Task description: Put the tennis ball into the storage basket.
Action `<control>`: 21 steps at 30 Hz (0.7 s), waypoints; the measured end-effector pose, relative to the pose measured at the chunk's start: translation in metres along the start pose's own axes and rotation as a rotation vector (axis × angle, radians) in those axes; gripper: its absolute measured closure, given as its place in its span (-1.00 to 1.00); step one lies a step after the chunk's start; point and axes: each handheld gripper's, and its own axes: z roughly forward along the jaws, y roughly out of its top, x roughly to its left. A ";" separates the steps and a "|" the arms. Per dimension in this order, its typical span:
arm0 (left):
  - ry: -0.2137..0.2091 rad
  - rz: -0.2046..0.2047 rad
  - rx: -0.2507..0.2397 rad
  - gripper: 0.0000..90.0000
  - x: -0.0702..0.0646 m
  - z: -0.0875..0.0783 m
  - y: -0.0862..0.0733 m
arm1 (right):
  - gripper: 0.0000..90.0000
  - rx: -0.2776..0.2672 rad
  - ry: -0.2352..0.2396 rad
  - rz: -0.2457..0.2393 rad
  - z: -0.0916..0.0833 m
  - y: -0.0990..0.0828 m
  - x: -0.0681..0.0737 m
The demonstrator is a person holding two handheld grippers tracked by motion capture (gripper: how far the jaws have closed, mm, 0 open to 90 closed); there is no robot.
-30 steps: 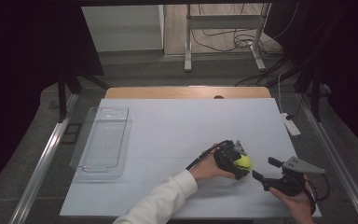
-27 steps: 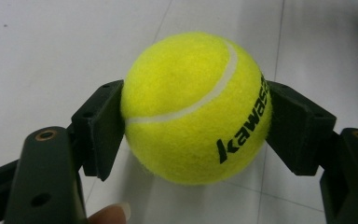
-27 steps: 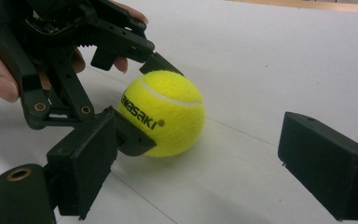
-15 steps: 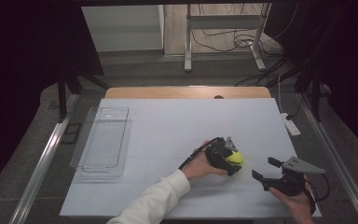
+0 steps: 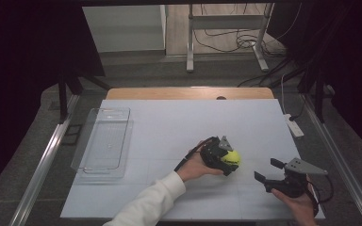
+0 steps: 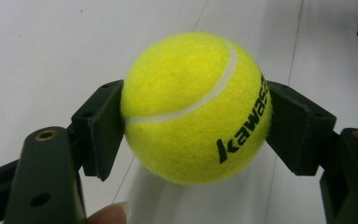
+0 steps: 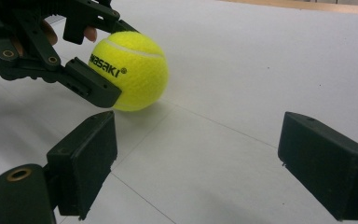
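While clamped: left gripper (image 5: 227,160) holds tennis ball (image 6: 196,106) between both jaws.
Right gripper (image 5: 269,171): jaws wide, nothing between.
Tray (image 5: 102,141): worktop (image 5: 169,127) left edge.

In the high view, the left tongs (image 5: 226,160) covered much of the tennis ball (image 5: 231,157), and its lettering was too small to read. In the left gripper view, the ball's (image 6: 193,105) black lettering curved out of sight around its side, and a fingertip (image 6: 109,213) was cut off by the bottom edge. In the right gripper view, the left tongs (image 7: 81,56) hid the start of the lettering.
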 end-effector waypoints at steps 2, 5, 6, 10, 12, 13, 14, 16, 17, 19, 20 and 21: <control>0.001 -0.003 -0.007 -0.41 0.001 -0.003 -0.001 | -0.74 0.000 -0.001 0.000 0.000 0.000 0.000; 0.001 -0.003 -0.012 -0.41 0.000 -0.006 -0.001 | -0.74 0.000 0.000 0.000 0.000 0.000 0.000; 0.003 0.003 -0.013 -0.41 0.000 -0.007 -0.001 | -0.74 0.000 0.000 0.000 0.000 0.000 0.000; 0.001 0.001 -0.023 -0.41 0.001 -0.012 -0.002 | -0.74 0.002 0.000 -0.001 0.000 0.000 0.000; -0.001 -0.009 -0.034 -0.41 0.000 -0.014 -0.003 | -0.74 0.003 0.000 0.000 0.001 0.000 0.000; -0.001 -0.003 -0.033 -0.41 0.000 -0.015 -0.004 | -0.74 0.003 0.000 0.000 0.001 0.000 0.000; 0.000 -0.003 -0.033 -0.41 0.000 -0.016 -0.004 | -0.74 0.003 0.000 0.000 0.001 0.000 0.000; -0.001 -0.008 -0.038 -0.41 0.000 -0.018 -0.006 | -0.74 0.003 0.001 0.000 0.001 0.000 0.000; -0.001 -0.008 -0.038 -0.41 0.001 -0.020 -0.006 | -0.74 0.003 0.001 0.001 0.001 0.000 0.000; 0.000 -0.012 -0.044 -0.41 0.001 -0.022 -0.007 | -0.74 0.003 0.001 0.000 0.001 0.000 0.000; -0.003 -0.014 -0.048 -0.41 0.001 -0.024 -0.008 | -0.74 0.004 0.002 0.000 0.001 0.000 0.000; -0.004 -0.017 -0.052 -0.41 0.001 -0.025 -0.008 | -0.74 0.004 0.002 -0.001 0.001 0.000 0.000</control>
